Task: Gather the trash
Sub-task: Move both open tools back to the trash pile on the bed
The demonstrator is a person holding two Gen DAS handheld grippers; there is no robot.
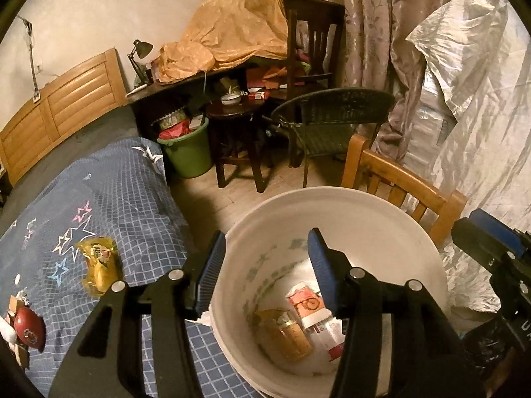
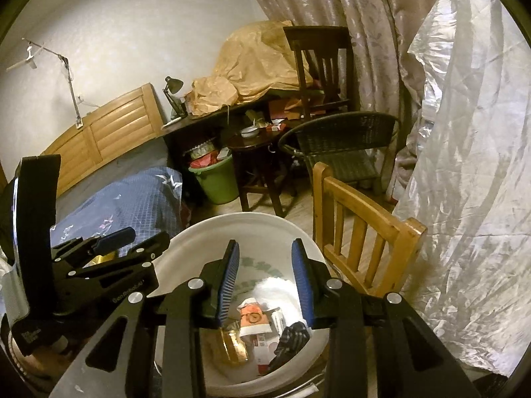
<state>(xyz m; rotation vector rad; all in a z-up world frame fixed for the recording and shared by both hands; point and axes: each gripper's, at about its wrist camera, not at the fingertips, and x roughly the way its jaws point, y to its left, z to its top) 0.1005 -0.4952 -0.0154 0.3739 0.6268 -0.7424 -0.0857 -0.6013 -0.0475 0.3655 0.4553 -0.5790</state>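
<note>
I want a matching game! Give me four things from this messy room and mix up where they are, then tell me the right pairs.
Things:
1. yellow wrapper
2. orange-and-white packet
3. desk lamp
4. green bucket

Places:
A. on the dark desk by the wall
B. on the floor between the bed and the dark stool
C. lying on the blue star blanket
D. inside the white bin

Right pairs: 1-C, 2-D, 3-A, 4-B.

Both tools, the left tool and the right tool, hang open over the bin and hold nothing.
</note>
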